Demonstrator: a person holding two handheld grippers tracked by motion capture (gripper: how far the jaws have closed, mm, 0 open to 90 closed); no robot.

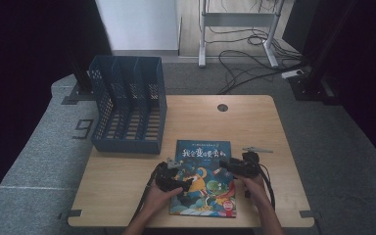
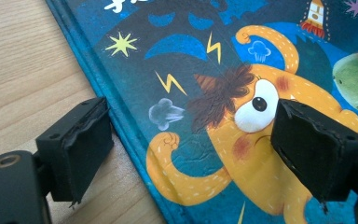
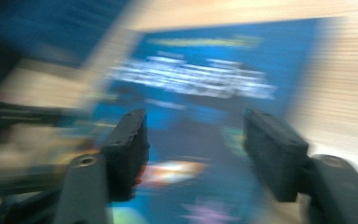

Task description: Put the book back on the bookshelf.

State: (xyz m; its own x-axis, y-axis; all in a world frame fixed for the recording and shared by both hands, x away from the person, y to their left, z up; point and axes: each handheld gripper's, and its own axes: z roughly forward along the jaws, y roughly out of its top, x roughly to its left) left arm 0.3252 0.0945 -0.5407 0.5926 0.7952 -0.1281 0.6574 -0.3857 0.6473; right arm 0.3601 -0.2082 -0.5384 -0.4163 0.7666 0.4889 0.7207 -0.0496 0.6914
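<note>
A blue picture book with a cartoon cover lies flat near the table's front edge. My left gripper is open at the book's left edge. In the left gripper view its jaws straddle that edge, one over bare wood, the other over the orange cartoon creature. My right gripper hovers over the book's right side, open. The right gripper view is motion-blurred, with the book's blue cover between the spread jaws.
A dark blue file rack with three slots stands at the table's back left. A round cable hole sits near the far edge. A small grey tool lies right of the book. Cables run across the floor behind.
</note>
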